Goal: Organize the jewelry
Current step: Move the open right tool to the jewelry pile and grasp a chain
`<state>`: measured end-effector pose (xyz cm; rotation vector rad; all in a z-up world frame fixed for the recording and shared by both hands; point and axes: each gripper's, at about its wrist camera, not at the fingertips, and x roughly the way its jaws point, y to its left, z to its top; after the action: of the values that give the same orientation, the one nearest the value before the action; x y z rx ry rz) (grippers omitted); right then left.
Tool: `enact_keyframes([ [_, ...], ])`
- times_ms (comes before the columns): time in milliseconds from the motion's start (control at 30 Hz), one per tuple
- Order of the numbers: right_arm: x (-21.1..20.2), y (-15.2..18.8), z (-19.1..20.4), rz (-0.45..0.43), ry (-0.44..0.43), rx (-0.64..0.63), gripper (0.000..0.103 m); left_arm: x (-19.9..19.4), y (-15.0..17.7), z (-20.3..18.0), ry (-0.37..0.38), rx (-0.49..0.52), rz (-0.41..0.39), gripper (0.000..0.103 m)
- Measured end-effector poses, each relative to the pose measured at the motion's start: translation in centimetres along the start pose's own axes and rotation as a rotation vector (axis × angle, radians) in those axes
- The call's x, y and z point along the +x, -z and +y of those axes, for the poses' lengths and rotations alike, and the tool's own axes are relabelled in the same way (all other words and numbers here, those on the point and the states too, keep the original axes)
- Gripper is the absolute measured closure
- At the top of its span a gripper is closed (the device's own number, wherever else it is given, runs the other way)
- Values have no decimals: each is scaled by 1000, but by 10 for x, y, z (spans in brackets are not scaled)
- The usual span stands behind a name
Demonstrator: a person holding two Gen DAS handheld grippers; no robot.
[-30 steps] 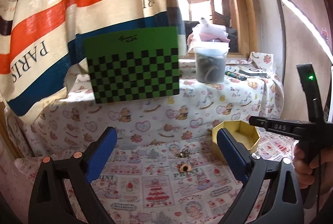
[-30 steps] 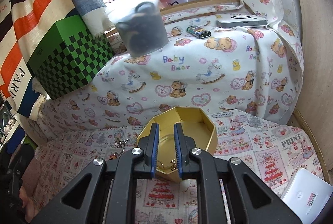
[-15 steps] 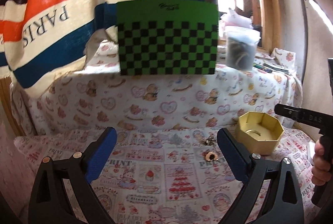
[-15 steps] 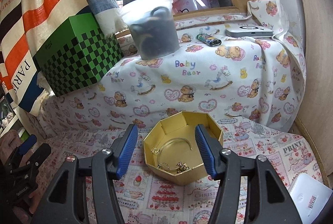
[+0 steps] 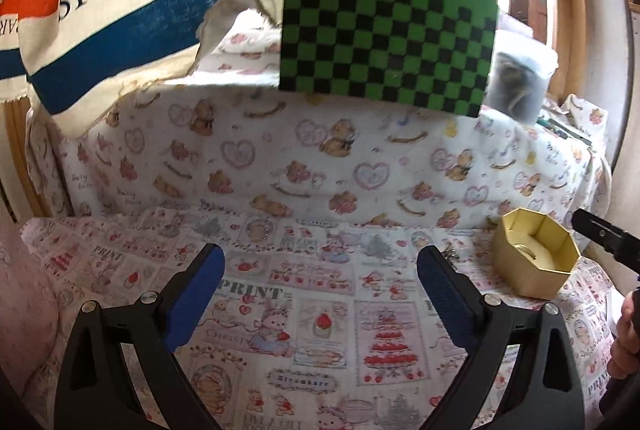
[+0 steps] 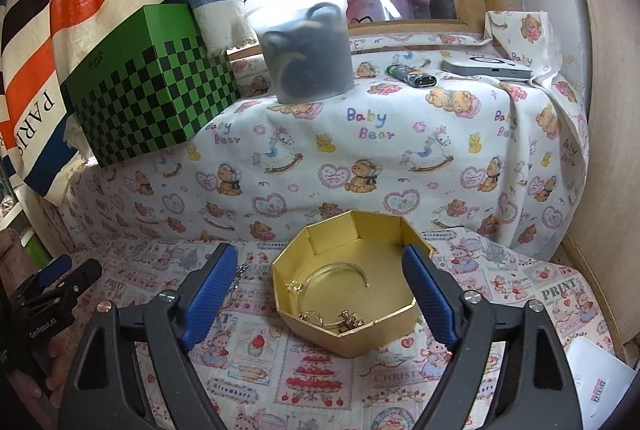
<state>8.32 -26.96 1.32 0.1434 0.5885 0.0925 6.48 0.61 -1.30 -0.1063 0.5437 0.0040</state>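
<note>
From the left wrist view, our left gripper [image 5: 320, 282] stands wide and released, nothing between its blue pads, hovering over the printed cloth [image 5: 320, 310] that covers the tabletop. The gold octagonal box [image 5: 534, 262] sits off to the right, and between it and the gripper's right finger a small dark tangle of jewelry [image 5: 452, 255] lies on the cloth, partly hidden behind that finger. At the far right edge we see the nose of the right gripper and part of a hand [image 5: 626, 334]. The green checkered box [image 5: 384, 38] stands on the raised ledge behind.

From the right wrist view, our right gripper [image 6: 318, 288] is poised over the gold box with its jaws opening; the box lies between the pads, yet they do not press on it. Inside we see a thin gold bangle [image 6: 340, 276], a small ring and a clump of gold pieces [image 6: 346, 322] near the front wall. A bit of chain [image 6: 240, 272] shows on the cloth just behind the left finger.

We judge that a piece has just been let go into the box, so the drop-off step is closing. The next move calls for lifting the right gripper clear without nudging the light box, then bringing a gripper to the jewelry on the cloth. That tangle is small and flat, so the pads must come down low around it and close squarely.
</note>
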Motion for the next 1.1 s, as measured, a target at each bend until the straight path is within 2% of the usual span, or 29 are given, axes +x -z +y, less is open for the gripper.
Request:
enact_keyframes([
  [267,3,2,1,7,11,-9,15,5,3,4,7,-15,27,7],
  [433,4,4,4,12,15,-26,15,8,-2,15,36,-70,61,7],
  [733,-6,-1,15,8,-43,-37,15,3,-14,48,36,-164,48,7],
  [833,7,-4,29,107,-4,-60,15,5,-15,57,18,-204,59,7],
  [933,19,-7,49,193,-110,-55,15,8,-15,63,-36,-222,83,7],
  [1000,27,-10,66,214,-107,-91,16,9,-14,67,-42,-238,86,7],
  [1033,32,-12,77,220,-104,-114,18,10,-14,69,-42,-242,96,7],
  [1100,45,-13,93,256,-110,-130,32,13,-13,73,-41,-259,110,7],
])
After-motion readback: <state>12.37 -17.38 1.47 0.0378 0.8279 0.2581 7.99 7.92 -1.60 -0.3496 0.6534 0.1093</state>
